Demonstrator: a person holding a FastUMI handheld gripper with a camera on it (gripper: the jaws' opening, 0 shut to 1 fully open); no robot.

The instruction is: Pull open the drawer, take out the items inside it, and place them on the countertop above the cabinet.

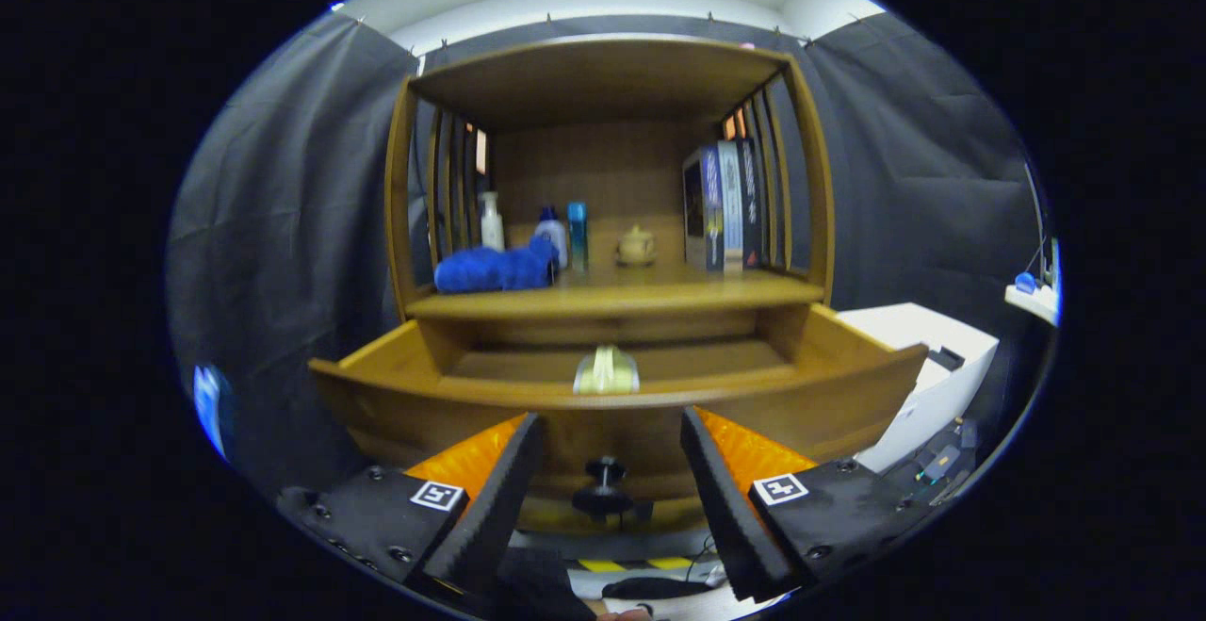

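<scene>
The claw (pixel 610 470) is hanging released, its two fingers (pixel 490 498) spreading wide apart and gripping nothing. Between the fingers, just ahead of them, the dark round knob (pixel 604 486) of the pulled-out wooden drawer (pixel 396 395) is showing on the drawer's curved front panel, clear of both fingers. Beyond the fingertips, a pale yellowish roll of tape (pixel 607 371) is standing on edge inside the open drawer, close behind the middle of its front edge. The rest of the drawer's floor is lying bare.

Above the drawer, the wooden countertop (pixel 660 298) of the cabinet is carrying several things under a slatted wooden hutch (pixel 603 74). A fluffy blue cloth (pixel 495 269) is lying near the countertop's left front edge. Behind it, a white pump bottle (pixel 491 222), a white bottle with a blue cap (pixel 551 233) and a slim blue bottle (pixel 577 236) are standing together. A small tan teapot (pixel 636 245) is sitting near the middle, towards the back. A row of upright books (pixel 724 206) is leaning against the right side slats.

To the right of the drawer, a white box-shaped unit (pixel 928 371) is standing.
</scene>
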